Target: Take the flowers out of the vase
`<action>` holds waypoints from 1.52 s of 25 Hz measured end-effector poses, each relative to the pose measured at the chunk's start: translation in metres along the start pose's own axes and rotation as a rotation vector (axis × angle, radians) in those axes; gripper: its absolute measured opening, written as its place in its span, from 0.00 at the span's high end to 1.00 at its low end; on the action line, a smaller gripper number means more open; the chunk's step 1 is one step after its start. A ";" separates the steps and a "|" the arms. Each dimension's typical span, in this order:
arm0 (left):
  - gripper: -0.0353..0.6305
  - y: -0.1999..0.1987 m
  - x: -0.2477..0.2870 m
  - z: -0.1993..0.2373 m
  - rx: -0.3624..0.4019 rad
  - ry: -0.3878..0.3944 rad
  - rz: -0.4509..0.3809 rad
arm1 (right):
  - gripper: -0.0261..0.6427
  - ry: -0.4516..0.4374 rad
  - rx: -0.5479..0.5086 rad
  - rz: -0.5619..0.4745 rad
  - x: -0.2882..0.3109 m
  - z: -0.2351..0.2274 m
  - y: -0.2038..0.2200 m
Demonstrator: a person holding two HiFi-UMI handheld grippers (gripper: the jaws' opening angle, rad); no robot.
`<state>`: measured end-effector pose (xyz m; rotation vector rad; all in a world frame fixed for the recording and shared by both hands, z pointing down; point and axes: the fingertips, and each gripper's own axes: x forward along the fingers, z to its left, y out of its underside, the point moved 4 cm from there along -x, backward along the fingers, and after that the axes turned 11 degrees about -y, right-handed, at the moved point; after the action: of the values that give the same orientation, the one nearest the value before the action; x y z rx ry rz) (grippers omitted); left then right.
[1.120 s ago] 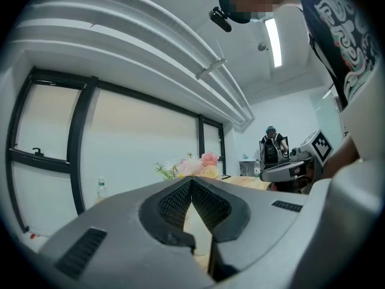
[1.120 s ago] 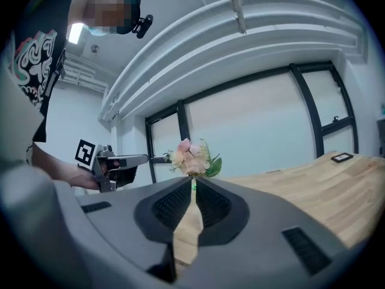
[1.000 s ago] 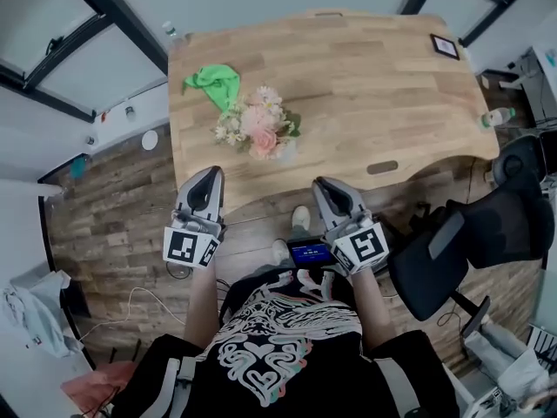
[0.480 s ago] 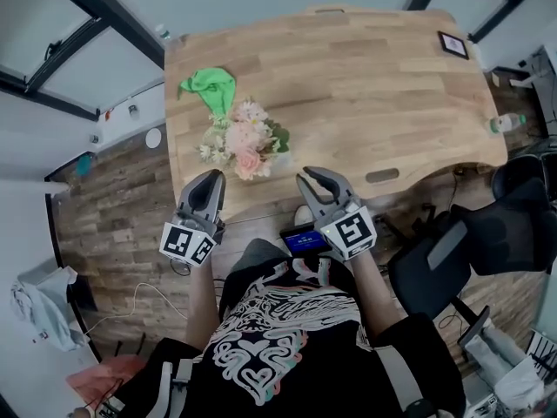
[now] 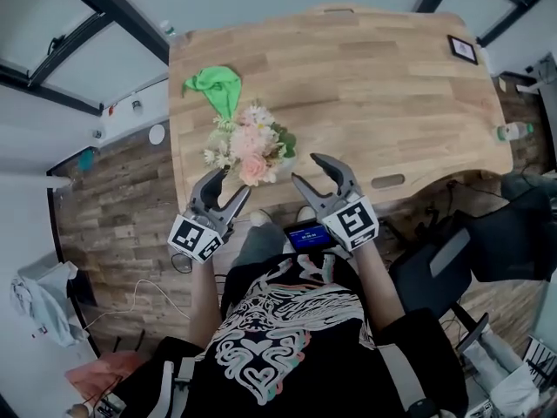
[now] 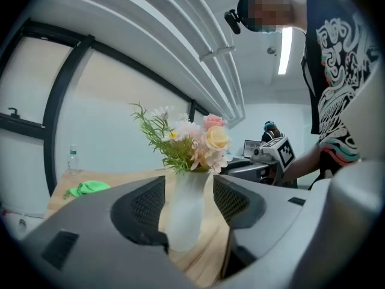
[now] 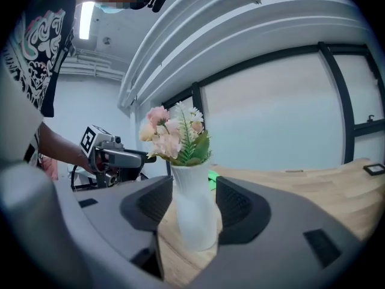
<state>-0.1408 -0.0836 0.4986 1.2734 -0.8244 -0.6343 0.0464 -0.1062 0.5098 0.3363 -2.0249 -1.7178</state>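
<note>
Head view: left tool (image 5: 230, 183) and right tool (image 5: 306, 169) mid-opening, empty, near vase (image 7: 195, 215)

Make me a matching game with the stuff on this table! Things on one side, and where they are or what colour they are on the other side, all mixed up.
Things:
1. flowers
2. vase
3. cloth
4. small black frame

Clues:
A. bright green and crumpled
B. lying at the far right corner of the table
C. white, standing upright
D. pink and cream, sticking out of the vase

Right pairs: 1-D, 2-C, 3-A, 4-B.
</note>
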 end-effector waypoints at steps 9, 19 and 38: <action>0.28 -0.007 0.015 0.004 -0.029 0.096 -0.047 | 0.52 -0.107 -0.053 0.072 0.032 -0.005 0.007; 0.28 -0.023 0.032 0.001 0.018 0.146 -0.086 | 0.48 -0.187 -0.077 0.072 0.057 -0.001 0.013; 0.28 -0.036 0.062 0.000 0.035 0.154 -0.173 | 0.48 -0.240 -0.130 0.054 0.087 -0.020 0.010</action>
<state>-0.1036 -0.1404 0.4749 1.4174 -0.6053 -0.6517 -0.0176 -0.1617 0.5383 0.0330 -2.0504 -1.9222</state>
